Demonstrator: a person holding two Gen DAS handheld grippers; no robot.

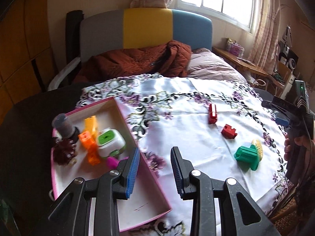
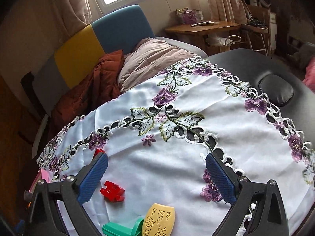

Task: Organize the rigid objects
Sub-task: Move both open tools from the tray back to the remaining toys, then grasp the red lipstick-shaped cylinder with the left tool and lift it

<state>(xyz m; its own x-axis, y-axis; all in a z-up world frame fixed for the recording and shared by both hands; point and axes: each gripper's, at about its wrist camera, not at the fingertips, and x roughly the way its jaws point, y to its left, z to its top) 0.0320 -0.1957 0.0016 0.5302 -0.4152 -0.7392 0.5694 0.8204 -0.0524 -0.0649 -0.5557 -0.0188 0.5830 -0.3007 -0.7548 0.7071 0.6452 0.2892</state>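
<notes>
Pink box (image 1: 126, 118) at tablecloth's (image 1: 187, 98) left edge; left gripper (image 1: 155, 171) jaws apart, empty, over its rim; right gripper (image 2: 156, 179) wide apart above red puzzle piece (image 2: 112, 192); cloth centre bare.

No text, label or number is legible anywhere.

Each tool is black plastic: two angular arms with triangular cut-outs, joined by round silver screws. The left tool (image 1: 155, 169) carries ribbed blue pads (image 1: 132, 174) on its fingers; the right tool (image 2: 156, 179) has the same blue pads (image 2: 92, 179) (finely dimpled up close). From the left wrist, a hand (image 1: 295, 147) shows on a black handle.
</notes>
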